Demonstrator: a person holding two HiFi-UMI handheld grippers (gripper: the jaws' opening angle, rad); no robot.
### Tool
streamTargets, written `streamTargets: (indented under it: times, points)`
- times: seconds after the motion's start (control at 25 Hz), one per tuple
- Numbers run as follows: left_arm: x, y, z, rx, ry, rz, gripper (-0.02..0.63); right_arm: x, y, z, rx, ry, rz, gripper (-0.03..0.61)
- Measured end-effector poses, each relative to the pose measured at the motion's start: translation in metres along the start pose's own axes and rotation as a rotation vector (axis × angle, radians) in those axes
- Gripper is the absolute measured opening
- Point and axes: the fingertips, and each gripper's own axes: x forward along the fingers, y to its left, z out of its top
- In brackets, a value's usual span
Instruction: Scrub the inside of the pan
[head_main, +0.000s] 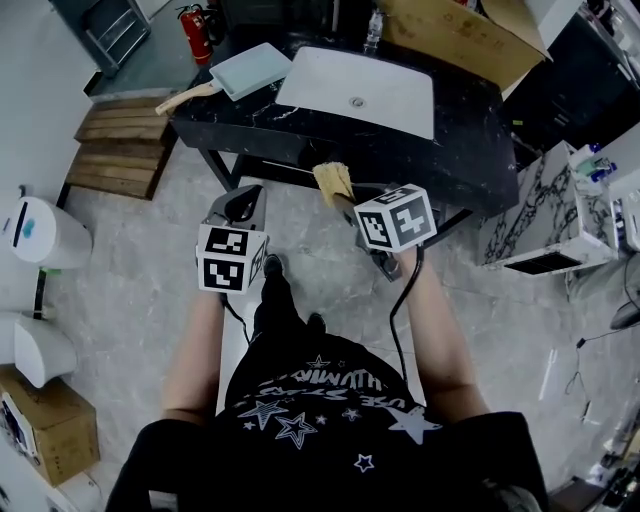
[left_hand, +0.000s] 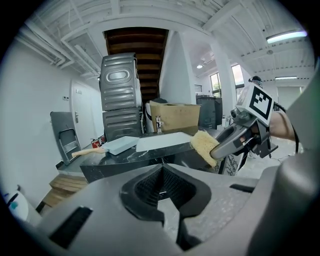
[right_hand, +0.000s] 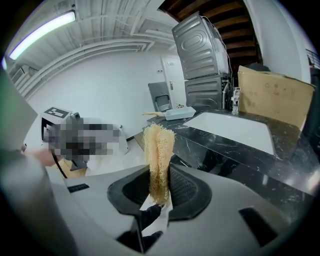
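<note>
Head view: both bare forearms (head_main: 195, 350) reach forward and slope down, side by side. The left gripper (head_main: 243, 200) is closed on nothing, and the right gripper (head_main: 350, 208) clamps a yellow loofah scrubber (head_main: 333, 181) that sticks out past its tips. Ahead and left of both claws, the pale pan (head_main: 250, 70) lies on the black counter (head_main: 480, 150); the shirt (head_main: 320, 400) print is unreadable.

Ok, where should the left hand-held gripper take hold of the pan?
Probably by the wooden handle, coming from the left end of the counter. It juts out from the square pan toward that corner, looks slim enough for the jaws, and leaves the inside free for the loofah.
</note>
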Motion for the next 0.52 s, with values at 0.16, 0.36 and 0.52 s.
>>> streamTargets:
  times: [0.16, 0.36, 0.52]
  points:
    - [-0.004, 0.002, -0.003, -0.029, -0.012, 0.000, 0.008, 0.002, 0.006, 0.001, -0.020, -0.001, 0.002, 0.084]
    - [-0.003, 0.004, -0.007, -0.033, -0.007, -0.011, 0.008, 0.006, 0.009, 0.003, -0.038, 0.002, 0.003, 0.084]
    - [-0.002, 0.006, -0.005, -0.037, -0.031, -0.024, 0.008, 0.011, 0.008, 0.006, -0.041, 0.001, -0.003, 0.084]
